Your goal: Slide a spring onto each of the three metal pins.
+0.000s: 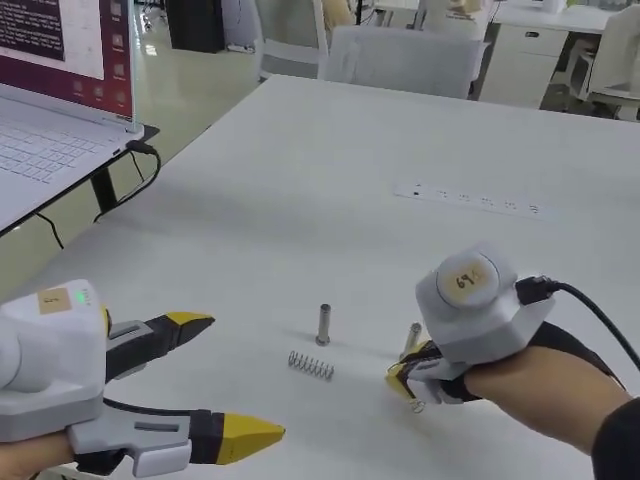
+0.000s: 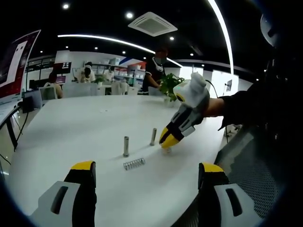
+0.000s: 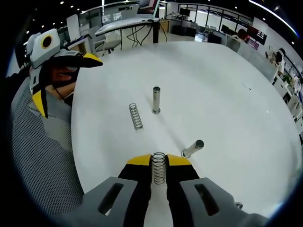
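Head view: right gripper (image 1: 403,381) fingers (image 1: 397,372) mostly hidden under own housing and hand; lower part of tilted pin (image 1: 411,340) hidden behind them. Right gripper view: held spring (image 3: 159,168) lower end buried between fingers. Left gripper (image 1: 240,376) body cut by bottom-left edge. Laptop (image 1: 45,150) cut by left and top edges; screen text too small to read.

The head view looks down from the near edge of the white tabletop (image 1: 350,170). Both gripper views sit low and close: left faces right, right faces left. All share the upright grey metal pin (image 1: 323,325) and loose coiled steel spring (image 1: 311,365).
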{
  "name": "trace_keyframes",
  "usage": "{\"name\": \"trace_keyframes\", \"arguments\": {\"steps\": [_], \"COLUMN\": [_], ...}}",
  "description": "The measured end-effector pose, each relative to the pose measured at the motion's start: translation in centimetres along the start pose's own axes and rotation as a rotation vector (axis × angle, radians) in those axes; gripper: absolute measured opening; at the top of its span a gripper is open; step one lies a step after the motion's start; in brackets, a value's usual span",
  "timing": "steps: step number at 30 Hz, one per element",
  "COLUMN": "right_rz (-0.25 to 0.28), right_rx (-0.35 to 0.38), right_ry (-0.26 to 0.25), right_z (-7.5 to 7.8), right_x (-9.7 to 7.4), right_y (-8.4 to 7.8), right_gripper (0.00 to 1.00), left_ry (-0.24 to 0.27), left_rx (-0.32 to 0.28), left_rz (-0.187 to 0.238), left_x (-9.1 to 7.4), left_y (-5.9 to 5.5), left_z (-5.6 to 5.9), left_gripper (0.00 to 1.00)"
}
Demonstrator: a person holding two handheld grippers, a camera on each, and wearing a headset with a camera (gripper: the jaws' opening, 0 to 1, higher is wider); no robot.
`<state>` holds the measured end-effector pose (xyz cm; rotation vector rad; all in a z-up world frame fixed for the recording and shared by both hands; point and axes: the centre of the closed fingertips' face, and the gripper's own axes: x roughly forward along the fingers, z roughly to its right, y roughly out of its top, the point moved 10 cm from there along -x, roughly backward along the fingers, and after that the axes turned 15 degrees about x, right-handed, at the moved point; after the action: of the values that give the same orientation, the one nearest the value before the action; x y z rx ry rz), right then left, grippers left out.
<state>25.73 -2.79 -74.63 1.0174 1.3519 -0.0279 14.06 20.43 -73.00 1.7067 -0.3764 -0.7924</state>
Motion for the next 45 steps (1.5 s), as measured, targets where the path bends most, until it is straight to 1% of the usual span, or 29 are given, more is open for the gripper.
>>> {"name": "trace_keyframes", "arguments": {"steps": [16,22,24,29,31,34,36,37,39,42,45], "right_rz": [0.054,0.085,0.103,0.139,0.161,0.196,0.221,0.24,0.259,0.297,0.331], "right_rx": [0.004,0.005,0.006,-0.001,0.003,-0.001,0.001,0.002,-0.005,-0.013,-0.021], "right_ry": [0.015,0.024,0.031,0.042,0.055,0.066,0.083,0.097,0.107,0.137,0.164], "right_z": [-0.1,-0.3,-0.5,-1.0,-1.4,-1.8,-2.3,-2.6,-3.1,-4.1,-4.9], "right_x": [-1.0,-1.7,-2.0,-3.0,-3.6,-4.4,-5.0,-5.3,-5.8,-6.8,-7.8], "right_y": [0.0,0.2,0.4,0.9,1.3,2.0,2.5,2.8,3.2,4.0,4.7], "right_gripper": [0.09,0.09,0.09,0.09,0.08,0.08,0.08,0.08,0.08,0.08,0.08], "left_ry": [-0.001,-0.004,-0.004,0.0,0.001,-0.001,-0.007,-0.011,-0.018,-0.032,-0.051], "left_rx": [0.004,0.008,0.007,0.007,0.005,0.009,0.014,0.019,0.023,0.033,0.042], "left_rz": [-0.002,-0.004,-0.003,0.003,0.008,0.015,0.017,0.023,0.033,0.056,0.081], "left_x": [0.0,0.0,0.0,0.0,-0.1,-0.1,-0.1,-0.1,0.0,0.2,0.4], "left_y": [0.0,0.0,0.1,0.1,0.2,0.5,0.8,1.0,1.5,2.3,3.2], "left_z": [0.0,0.0,0.0,-0.1,-0.1,-0.1,-0.1,0.0,0.0,0.1,0.3], "left_gripper": [0.86,0.86,0.85,0.85,0.85,0.84,0.83,0.82,0.81,0.77,0.72]}}
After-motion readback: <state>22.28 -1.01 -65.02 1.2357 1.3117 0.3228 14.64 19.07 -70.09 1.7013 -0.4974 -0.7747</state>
